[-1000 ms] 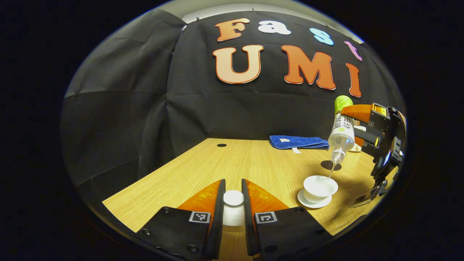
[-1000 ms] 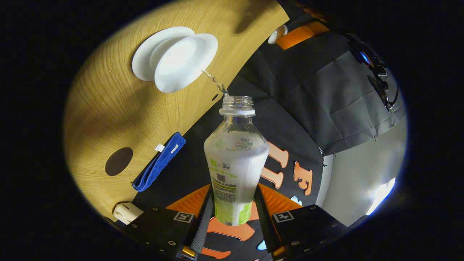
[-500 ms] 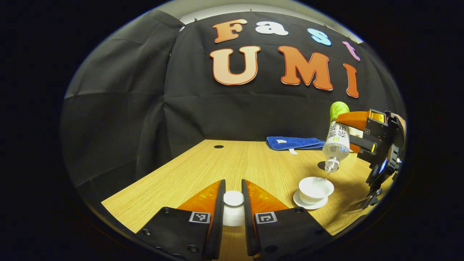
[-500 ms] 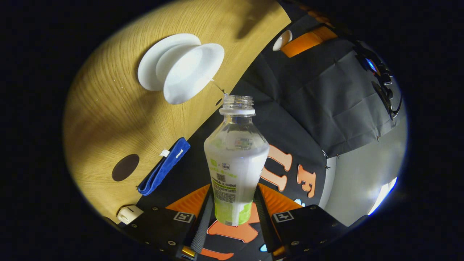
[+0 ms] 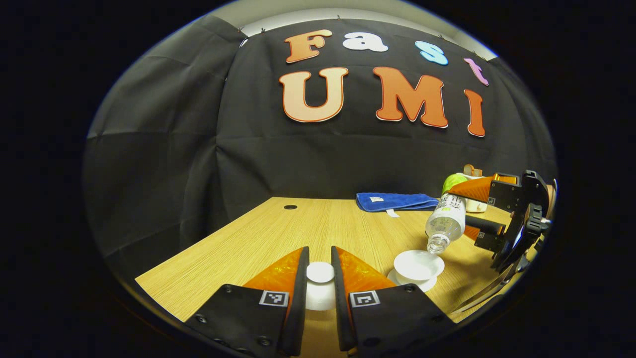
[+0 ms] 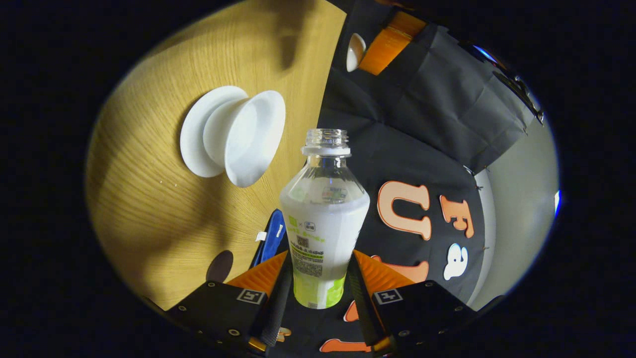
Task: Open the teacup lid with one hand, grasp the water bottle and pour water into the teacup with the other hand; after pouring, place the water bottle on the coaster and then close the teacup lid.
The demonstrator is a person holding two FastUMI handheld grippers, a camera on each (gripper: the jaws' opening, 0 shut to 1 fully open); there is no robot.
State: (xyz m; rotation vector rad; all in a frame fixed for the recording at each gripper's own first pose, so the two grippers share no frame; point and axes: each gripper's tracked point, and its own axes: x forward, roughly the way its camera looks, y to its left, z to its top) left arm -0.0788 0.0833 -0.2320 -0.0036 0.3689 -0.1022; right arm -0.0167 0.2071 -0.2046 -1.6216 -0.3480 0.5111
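My left gripper [image 5: 319, 252] is shut on the white teacup lid [image 5: 320, 284], held low over the wooden table [image 5: 278, 233]. To its right the open white teacup [image 5: 418, 264] stands on its saucer [image 5: 425, 286]. My right gripper [image 6: 320, 261] is shut on the lower body of the uncapped water bottle [image 6: 323, 223]. In the left gripper view the bottle [image 5: 446, 223] leans with its mouth just above the cup's right rim. I see no stream of water. The teacup [image 6: 248, 136] and the dark round coaster [image 6: 220, 266] show in the right gripper view.
A folded blue towel [image 5: 395, 201] lies at the table's back edge, beyond the cup. A small round hole [image 5: 290, 207] sits in the far left of the tabletop. A small beige object [image 5: 472, 171] stands behind the right gripper.
Water was streaming from the bottle into the cup; the stream thinned and has stopped. The bottle has come lower and less steep. The left gripper still holds the lid.
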